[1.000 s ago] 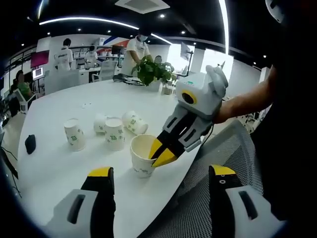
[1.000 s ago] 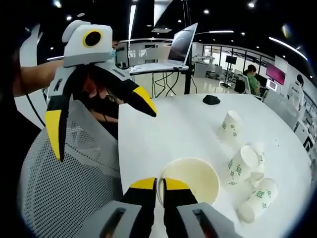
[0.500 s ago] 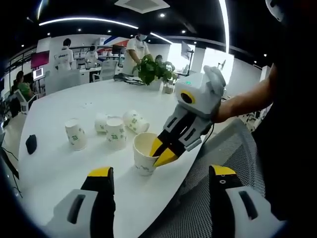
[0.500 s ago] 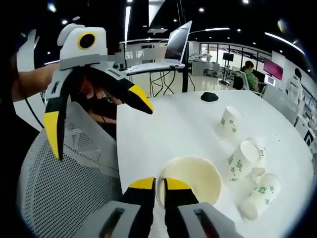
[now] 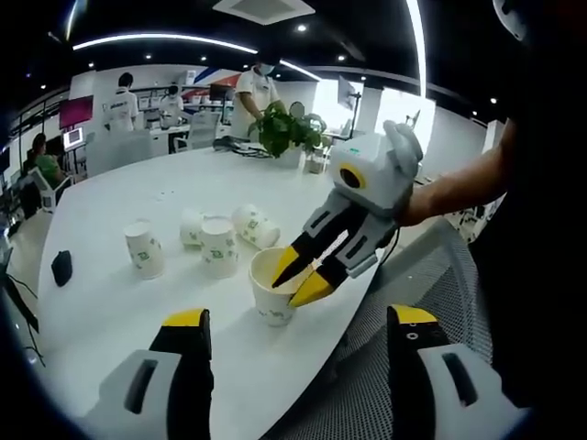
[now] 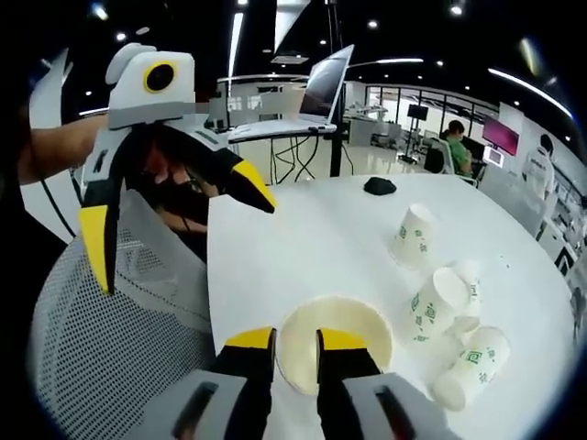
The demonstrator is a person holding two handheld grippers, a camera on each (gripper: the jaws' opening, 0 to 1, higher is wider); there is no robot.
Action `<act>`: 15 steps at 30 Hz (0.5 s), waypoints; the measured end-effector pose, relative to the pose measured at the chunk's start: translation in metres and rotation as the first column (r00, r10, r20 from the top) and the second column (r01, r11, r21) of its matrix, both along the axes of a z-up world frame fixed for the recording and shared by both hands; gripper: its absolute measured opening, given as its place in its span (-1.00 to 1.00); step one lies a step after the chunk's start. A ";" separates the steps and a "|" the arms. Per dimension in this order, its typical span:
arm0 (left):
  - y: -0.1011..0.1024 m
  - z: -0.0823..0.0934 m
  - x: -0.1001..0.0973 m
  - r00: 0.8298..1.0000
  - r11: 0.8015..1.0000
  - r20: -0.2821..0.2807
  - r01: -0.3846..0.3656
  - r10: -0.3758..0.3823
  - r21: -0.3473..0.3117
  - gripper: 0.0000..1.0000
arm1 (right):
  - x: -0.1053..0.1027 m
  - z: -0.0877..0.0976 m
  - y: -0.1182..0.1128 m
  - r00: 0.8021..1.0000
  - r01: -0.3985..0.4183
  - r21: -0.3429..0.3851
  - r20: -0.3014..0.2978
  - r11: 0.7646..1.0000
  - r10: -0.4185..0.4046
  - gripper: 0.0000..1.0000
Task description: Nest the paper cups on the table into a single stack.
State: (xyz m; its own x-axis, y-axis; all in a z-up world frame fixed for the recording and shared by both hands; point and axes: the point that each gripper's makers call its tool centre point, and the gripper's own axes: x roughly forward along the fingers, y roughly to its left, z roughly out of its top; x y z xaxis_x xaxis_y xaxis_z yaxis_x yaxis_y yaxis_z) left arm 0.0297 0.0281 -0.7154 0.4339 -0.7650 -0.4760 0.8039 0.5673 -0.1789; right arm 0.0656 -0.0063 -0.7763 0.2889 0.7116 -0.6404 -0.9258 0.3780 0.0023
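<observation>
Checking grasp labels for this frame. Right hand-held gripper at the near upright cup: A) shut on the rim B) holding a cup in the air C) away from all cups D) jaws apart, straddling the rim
D: in the right gripper view the right hand-held gripper has a clear gap between its yellow tips, one on each side of the rim of the cup, which stands on the table.

Left gripper (image 6: 170, 234) is held with jaws spread wide — a bare forearm (image 6: 55, 151) behind. Right gripper (image 5: 303, 275) is angled down, jaws slightly parted.
</observation>
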 end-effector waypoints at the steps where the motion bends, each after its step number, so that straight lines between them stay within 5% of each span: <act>1: 0.000 0.001 0.001 1.000 1.000 0.002 0.000 0.000 0.000 0.55 | 0.001 0.002 -0.001 1.000 0.006 0.004 0.004 1.000 -0.006 -0.66; 15: -0.001 0.006 0.025 0.999 1.000 0.046 -0.018 0.018 0.010 0.61 | 0.007 0.024 -0.024 0.992 0.112 0.068 0.050 0.991 -0.116 -0.30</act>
